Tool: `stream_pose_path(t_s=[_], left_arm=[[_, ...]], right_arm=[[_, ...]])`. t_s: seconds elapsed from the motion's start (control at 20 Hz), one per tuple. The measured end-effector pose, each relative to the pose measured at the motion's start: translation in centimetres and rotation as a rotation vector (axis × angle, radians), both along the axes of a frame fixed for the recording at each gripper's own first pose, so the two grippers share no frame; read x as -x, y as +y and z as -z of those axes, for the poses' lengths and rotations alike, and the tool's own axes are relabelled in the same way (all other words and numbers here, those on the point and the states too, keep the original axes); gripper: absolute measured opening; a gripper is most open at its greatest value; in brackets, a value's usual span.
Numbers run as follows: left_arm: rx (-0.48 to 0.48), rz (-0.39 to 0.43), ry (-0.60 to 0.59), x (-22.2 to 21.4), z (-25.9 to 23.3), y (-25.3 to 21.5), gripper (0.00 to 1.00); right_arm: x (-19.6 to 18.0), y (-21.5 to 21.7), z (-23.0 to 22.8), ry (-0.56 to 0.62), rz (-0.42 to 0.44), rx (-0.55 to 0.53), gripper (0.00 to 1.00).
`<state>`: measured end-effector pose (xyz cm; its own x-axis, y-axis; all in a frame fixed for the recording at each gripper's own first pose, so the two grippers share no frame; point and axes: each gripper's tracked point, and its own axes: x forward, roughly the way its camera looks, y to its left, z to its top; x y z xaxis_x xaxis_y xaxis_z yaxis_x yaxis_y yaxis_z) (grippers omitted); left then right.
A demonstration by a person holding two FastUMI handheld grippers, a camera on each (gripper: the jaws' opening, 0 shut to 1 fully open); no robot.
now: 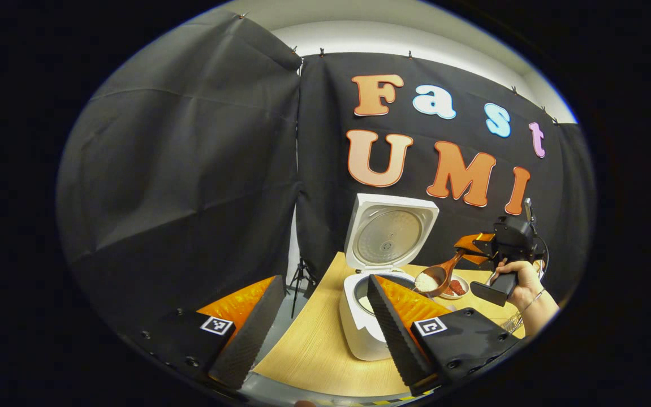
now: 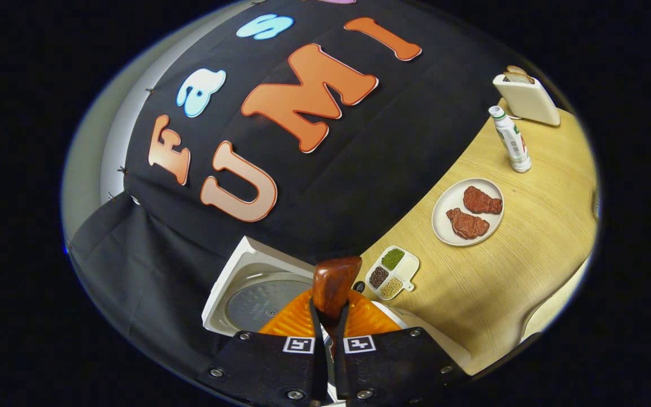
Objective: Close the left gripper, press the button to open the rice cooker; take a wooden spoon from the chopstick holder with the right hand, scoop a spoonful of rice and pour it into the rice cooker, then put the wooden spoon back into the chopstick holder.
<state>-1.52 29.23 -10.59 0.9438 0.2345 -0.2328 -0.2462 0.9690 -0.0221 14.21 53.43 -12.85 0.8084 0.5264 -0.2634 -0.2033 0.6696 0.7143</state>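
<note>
The pour is in hand — the right gripper [image 1: 472,251], clamped on the spoon [image 1: 441,274], holds its rice beside the open cooker [image 1: 367,316], while the left gripper [image 1: 317,322] hangs wide open, empty — next, I judge, shift over the pot and tip.

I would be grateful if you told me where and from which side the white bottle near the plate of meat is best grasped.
Grip the white bottle around its straight middle body, coming level from the open table side. It stands upright, tall and narrow, so a high grip at the cap might tip it. The plate of meat and the white holder sit apart from it, leaving room for a claw's fingers.
</note>
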Motion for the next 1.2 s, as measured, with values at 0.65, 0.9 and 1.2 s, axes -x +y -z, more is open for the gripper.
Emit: stream_pose_path(t_s=[0.65,0.9,1.2], left_arm=[[0.013,-0.019,0.004,-0.6,0.7,0.4,1.00],[0.016,-0.016,0.003,-0.9,0.7,0.0,1.00],[0.011,-0.018,0.005,-0.9,0.8,0.1,1.00]], right_arm=[[-0.5,1.5,0.2,-0.103,-0.055,0.146,0.04],[-0.4,1.6,-0.3,-0.205,-0.092,0.217,0.05],[0.5,3.5,-2.1,-0.323,-0.149,0.294,0.05]])
